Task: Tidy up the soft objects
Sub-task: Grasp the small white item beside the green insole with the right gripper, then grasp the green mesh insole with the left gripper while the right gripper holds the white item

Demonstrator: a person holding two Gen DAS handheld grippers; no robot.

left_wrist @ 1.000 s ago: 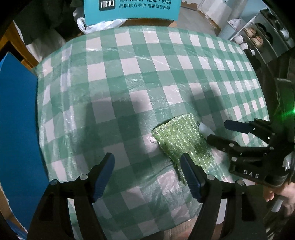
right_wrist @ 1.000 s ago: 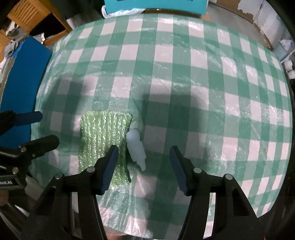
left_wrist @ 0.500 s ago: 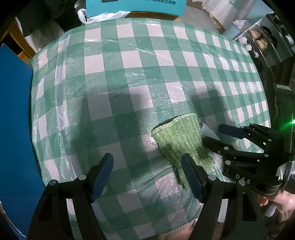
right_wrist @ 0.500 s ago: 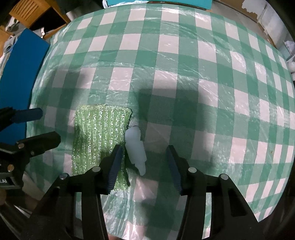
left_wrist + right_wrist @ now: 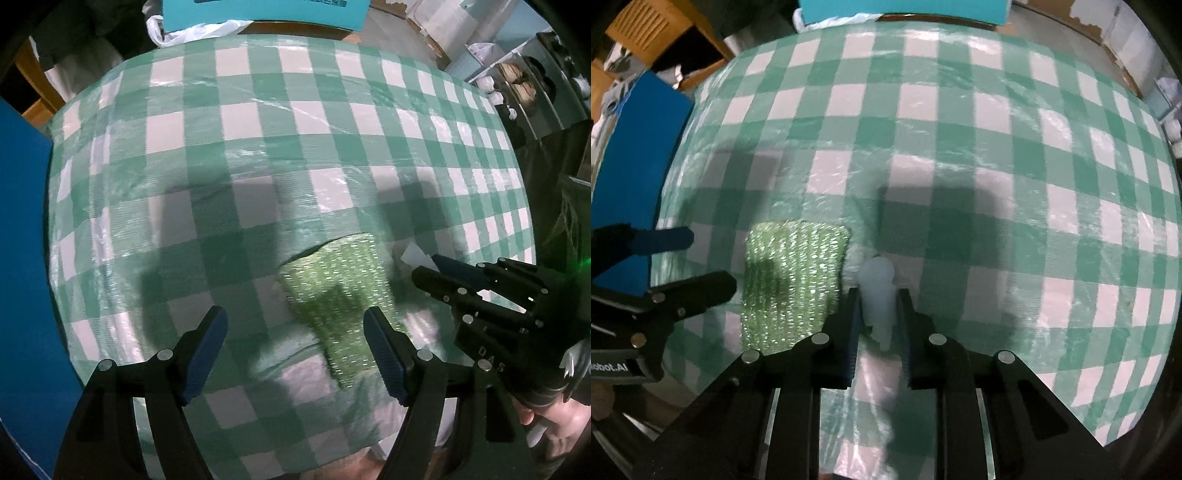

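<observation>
Pale, translucent white soft figure lay low in the middle of the right wrist frame, its long axis running up and down the picture, rounded head uppermost. Right tongs had just been closing and pinched its body. Beside it, left, lay a sparkly green knitted cloth on the green-and-white checked surface. Left tongs hung wide, empty.

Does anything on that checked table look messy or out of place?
Only slightly: the green cloth lies crooked, one edge lifted, and the clear plastic over the tablecloth is wrinkled. Nothing looks spilled or broken.
</observation>
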